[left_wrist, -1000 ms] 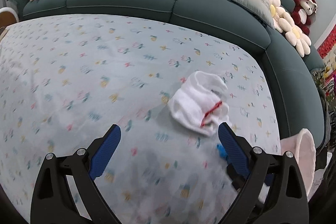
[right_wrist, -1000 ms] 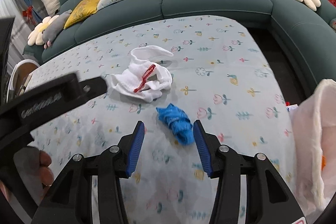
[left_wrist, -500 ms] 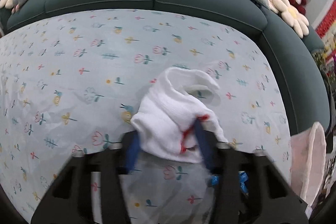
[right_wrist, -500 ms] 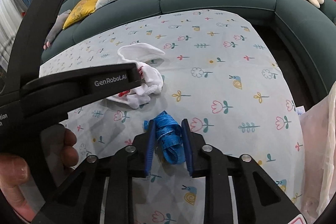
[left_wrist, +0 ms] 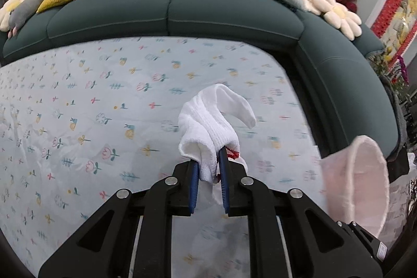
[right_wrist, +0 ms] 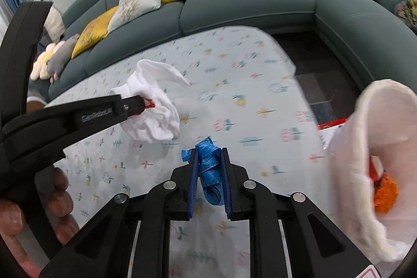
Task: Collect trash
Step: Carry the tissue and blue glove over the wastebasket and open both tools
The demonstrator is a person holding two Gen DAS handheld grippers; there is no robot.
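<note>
The left tongs (left_wrist: 208, 166) are closing on a crumpled white knitted cloth with a red trim (left_wrist: 208, 127), their blue pads already pinching its lower folds so that the rest of it stands up and flops over beyond the tips, clear of the pale floral-print cloth covering the worktop (left_wrist: 91, 108); gripping low on the bundle looks like a way to gather the whole loose piece in one hold. The right tongs (right_wrist: 209, 168) are likewise closing, with a bunched bright blue measuring tape (right_wrist: 207, 160) caught between their pads and a loop of it hanging down between the fingers toward the near edge. From the right wrist view the left tongs and their white load sit to the left and a little farther off. A soft pale pink bag with an open mouth (right_wrist: 365, 147) waits at the right, just off the worktop's edge, already holding something orange and red (right_wrist: 385, 189), so it is probably the collecting bin for both pieces.
</note>
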